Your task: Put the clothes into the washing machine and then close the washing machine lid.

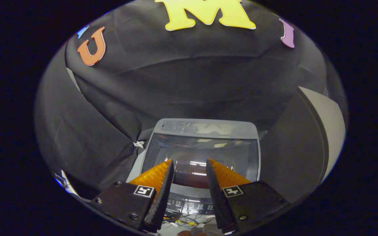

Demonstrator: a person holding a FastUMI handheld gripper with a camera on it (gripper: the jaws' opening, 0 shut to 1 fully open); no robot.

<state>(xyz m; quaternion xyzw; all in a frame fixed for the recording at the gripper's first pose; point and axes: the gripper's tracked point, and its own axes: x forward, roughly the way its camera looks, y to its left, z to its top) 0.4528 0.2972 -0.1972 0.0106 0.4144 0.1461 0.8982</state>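
A grey top-loading washing machine stands below and ahead of my gripper, against the booth's black cloth wall. Its glass lid lies flat and shut, with glare and reflections on it. The control panel runs along the machine's near edge, seen between the fingers. My fingers hover above the lid, parted by a gap, with nothing between them. No clothes can be made out through the glass.
Black cloth hangs close behind and on both sides of the machine. A pale panel stands beyond the cloth to the right. Tangled cables lie just in front of the control panel, under the gripper.
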